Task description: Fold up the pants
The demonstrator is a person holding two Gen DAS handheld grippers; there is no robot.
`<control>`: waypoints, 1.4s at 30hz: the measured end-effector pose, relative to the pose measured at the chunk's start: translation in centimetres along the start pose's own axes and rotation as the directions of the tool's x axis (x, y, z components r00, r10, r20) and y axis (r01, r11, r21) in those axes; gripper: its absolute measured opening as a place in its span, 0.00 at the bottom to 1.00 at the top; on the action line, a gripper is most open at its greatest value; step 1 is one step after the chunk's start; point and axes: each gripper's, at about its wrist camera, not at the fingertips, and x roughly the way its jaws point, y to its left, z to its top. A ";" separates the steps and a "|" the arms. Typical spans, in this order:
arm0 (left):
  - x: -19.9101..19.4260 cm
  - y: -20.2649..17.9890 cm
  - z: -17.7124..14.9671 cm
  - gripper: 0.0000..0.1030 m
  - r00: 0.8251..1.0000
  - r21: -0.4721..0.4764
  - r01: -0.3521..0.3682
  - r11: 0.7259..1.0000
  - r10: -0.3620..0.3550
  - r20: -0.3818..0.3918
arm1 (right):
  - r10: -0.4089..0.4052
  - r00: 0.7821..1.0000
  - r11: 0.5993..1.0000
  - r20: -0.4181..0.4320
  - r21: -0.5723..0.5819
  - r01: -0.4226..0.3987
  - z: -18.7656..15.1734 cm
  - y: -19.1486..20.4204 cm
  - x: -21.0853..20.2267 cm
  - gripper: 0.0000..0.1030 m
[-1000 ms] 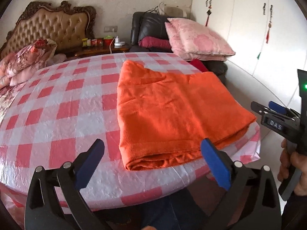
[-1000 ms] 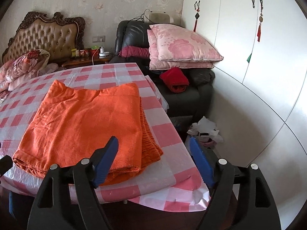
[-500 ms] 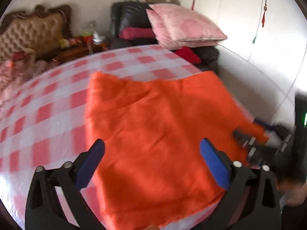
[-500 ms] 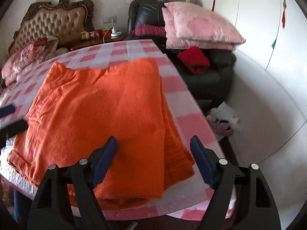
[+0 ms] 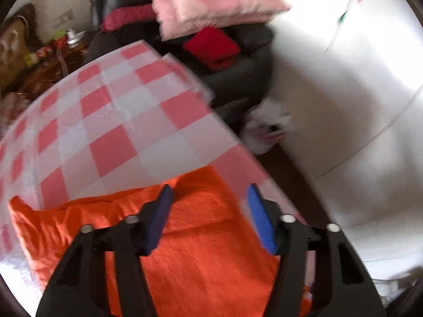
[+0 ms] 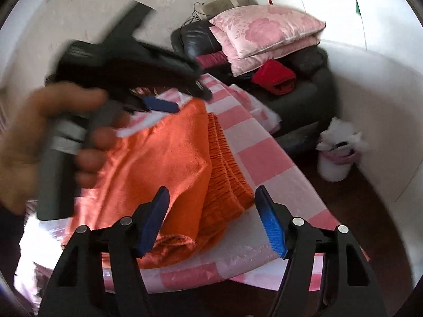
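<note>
The orange pants (image 5: pixel 201 248) lie folded on the pink-and-white checked table (image 5: pixel 111 121). My left gripper (image 5: pixel 208 206) is open and hovers low over the pants near their far edge. In the right wrist view the pants (image 6: pixel 171 163) lie in a folded stack with a ribbed waistband at the right. My right gripper (image 6: pixel 211 206) is open just above the near right corner of the stack. The left gripper (image 6: pixel 169 97), held in a hand, also shows there, blurred, over the far side of the pants.
A dark armchair (image 6: pixel 298 97) with pink pillows (image 6: pixel 264 29) and a red cloth (image 6: pixel 275 76) stands beyond the table. A white bin (image 6: pixel 335 158) sits on the floor by the white wardrobe (image 5: pixel 357 92). The table edge (image 6: pixel 290 259) runs close under my right gripper.
Both grippers have moved forward over the pants. The left gripper swung right across the cloth toward its far edge and now appears in the right wrist view. Both stay open.
</note>
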 end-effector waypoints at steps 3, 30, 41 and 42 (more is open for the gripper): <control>0.0 0.0 0.0 0.19 1.000 -0.008 -0.015 1.000 0.015 -0.001 | 0.024 1.000 1.000 -0.014 -0.009 -0.024 -0.2 -0.2 0.0 0.65; -3.5 2.8 0.8 0.48 0.954 -0.137 0.218 0.966 -0.181 0.239 | -0.132 0.991 0.987 -0.019 -0.091 0.130 1.0 1.7 1.7 0.49; -9.5 11.1 -20.0 0.71 0.919 -0.295 -0.074 0.953 0.179 0.350 | -0.235 0.970 0.955 0.069 -0.169 0.243 1.0 5.1 -0.2 0.51; -9.2 11.6 -21.1 0.72 0.928 -0.313 -0.076 0.947 0.182 0.326 | -0.231 0.970 0.956 0.074 -0.170 0.241 1.1 5.4 -0.3 0.56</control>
